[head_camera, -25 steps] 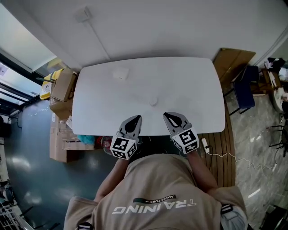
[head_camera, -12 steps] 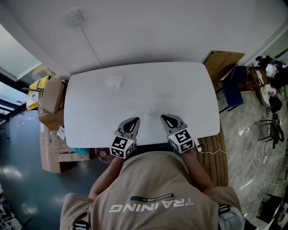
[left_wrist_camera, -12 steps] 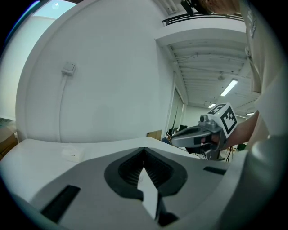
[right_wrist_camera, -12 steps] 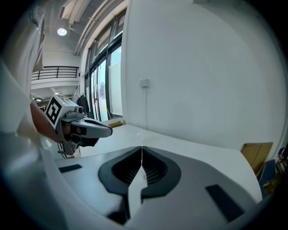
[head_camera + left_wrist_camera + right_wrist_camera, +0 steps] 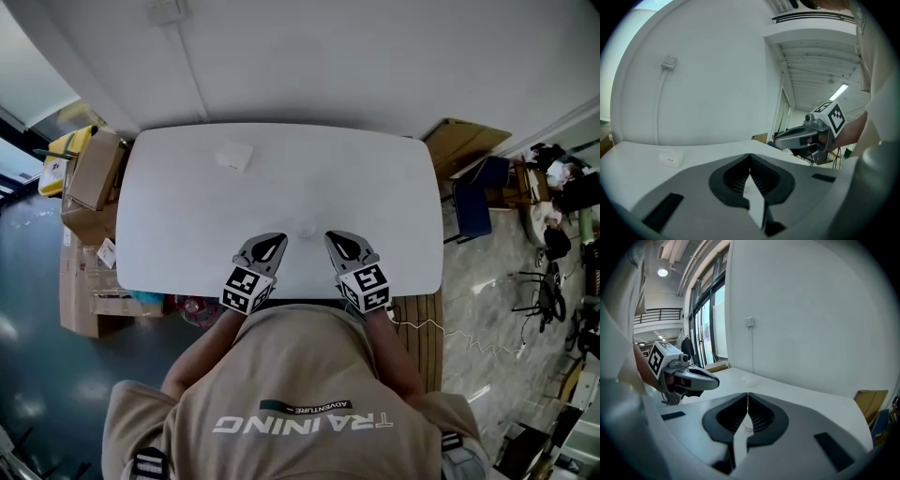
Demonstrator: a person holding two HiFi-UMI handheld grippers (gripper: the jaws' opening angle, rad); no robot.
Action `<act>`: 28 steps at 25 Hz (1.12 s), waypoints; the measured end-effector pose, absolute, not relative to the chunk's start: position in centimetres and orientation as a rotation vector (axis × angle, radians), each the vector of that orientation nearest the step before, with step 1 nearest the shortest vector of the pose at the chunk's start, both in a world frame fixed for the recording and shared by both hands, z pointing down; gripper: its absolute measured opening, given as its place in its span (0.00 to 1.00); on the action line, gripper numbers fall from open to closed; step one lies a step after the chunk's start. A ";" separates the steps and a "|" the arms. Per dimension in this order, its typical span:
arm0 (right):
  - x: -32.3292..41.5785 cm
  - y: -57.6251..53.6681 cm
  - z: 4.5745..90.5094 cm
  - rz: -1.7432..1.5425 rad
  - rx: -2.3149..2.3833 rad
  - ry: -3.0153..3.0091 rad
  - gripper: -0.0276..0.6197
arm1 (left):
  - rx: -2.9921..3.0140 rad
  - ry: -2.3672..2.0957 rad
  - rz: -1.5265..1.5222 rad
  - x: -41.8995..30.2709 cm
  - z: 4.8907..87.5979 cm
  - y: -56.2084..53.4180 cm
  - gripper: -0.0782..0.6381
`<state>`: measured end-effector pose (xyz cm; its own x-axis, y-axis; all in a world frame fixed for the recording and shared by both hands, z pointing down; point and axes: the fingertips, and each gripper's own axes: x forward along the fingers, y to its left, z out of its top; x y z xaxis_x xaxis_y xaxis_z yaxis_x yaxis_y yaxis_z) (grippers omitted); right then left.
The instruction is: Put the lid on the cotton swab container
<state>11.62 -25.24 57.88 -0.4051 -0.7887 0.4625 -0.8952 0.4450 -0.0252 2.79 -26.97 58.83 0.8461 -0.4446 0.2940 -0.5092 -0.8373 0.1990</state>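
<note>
A small round white object [image 5: 307, 228] lies on the white table [image 5: 187, 216] near its front edge; it is too small to tell whether it is a lid or a container. A small white rounded box [image 5: 233, 156] sits at the back left, also visible as the box [image 5: 671, 158] in the left gripper view and the box [image 5: 750, 378] in the right gripper view. My left gripper [image 5: 275, 241] is just left of the round object, my right gripper [image 5: 334, 238] just right of it. Both have their jaws together and hold nothing. Each view shows the other: right gripper [image 5: 776, 138], left gripper [image 5: 715, 382].
Cardboard boxes [image 5: 89, 173] stand on the floor left of the table. A dark chair [image 5: 469, 204] and a leaning brown board [image 5: 464, 141] are at the right. A white wall with a socket [image 5: 167, 11] and cable runs behind the table.
The head camera has shifted, so the table sits a little differently in the picture. Both grippers stay shut, side by side at the table's front edge.
</note>
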 end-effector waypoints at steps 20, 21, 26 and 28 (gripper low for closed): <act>9.3 -32.0 64.6 0.591 1.171 -2.314 0.07 | 2.698 -0.824 0.395 3.7 60.8 -28.3 0.13; 9.3 -32.2 65.0 0.594 1.158 -2.301 0.07 | 2.696 -0.832 0.393 3.6 60.7 -28.4 0.13; 9.8 -31.9 66.9 0.622 1.124 -2.261 0.07 | 2.689 -0.853 0.408 3.0 60.8 -28.3 0.13; 9.9 -31.5 67.3 0.631 1.122 -2.252 0.07 | 2.687 -0.861 0.402 2.9 60.8 -28.2 0.13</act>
